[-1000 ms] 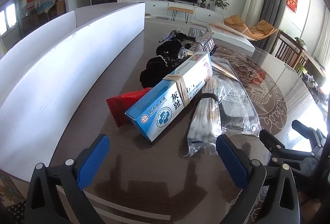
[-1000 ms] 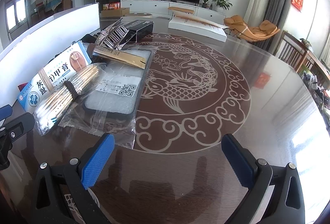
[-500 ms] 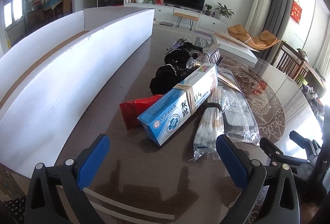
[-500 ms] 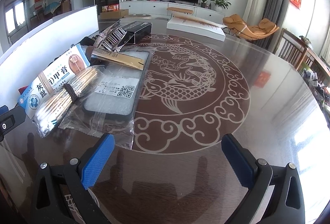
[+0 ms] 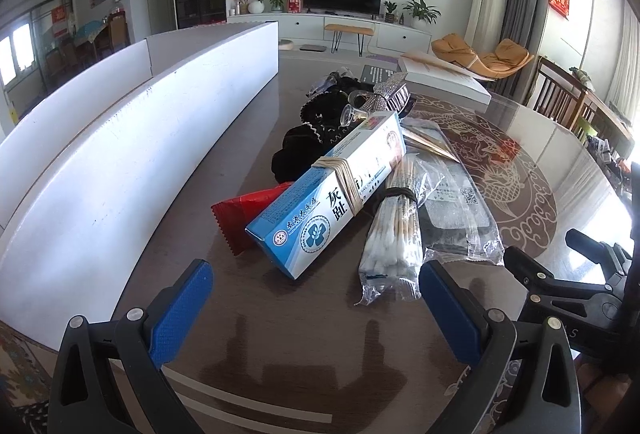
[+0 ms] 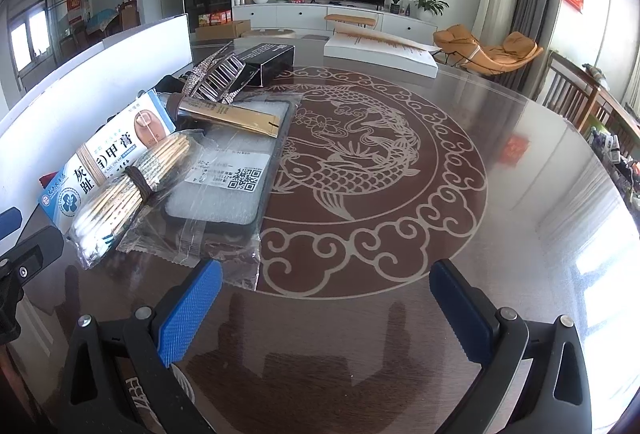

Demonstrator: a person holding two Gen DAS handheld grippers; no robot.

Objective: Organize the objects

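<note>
A pile lies on the dark table: a blue-and-white ointment box (image 5: pixel 332 194) (image 6: pixel 108 162) bound with rubber bands, a bagged bundle of cotton swabs (image 5: pixel 394 234) (image 6: pixel 128 190), a red wrapper (image 5: pixel 244 214), black fabric (image 5: pixel 316 138), a bagged dark phone case (image 5: pixel 456 210) (image 6: pixel 232 170), a gold sachet (image 6: pixel 228 114) and a rhinestone hair clip (image 6: pixel 216 74). My left gripper (image 5: pixel 316 298) is open just short of the box and swabs. My right gripper (image 6: pixel 324 298) is open over bare table, right of the phone case. Both hold nothing.
A long white open box (image 5: pixel 120 138) runs along the table's left side. A black carton (image 6: pixel 268 60) and a flat white box (image 6: pixel 380 50) lie at the far end. The carp inlay (image 6: pixel 360 162) marks the table's open middle. Chairs stand at the right.
The left gripper has pulled back and risen slightly, so the pile sits farther ahead. The right gripper has shifted a little. Both stayed open and nothing on the table moved.
</note>
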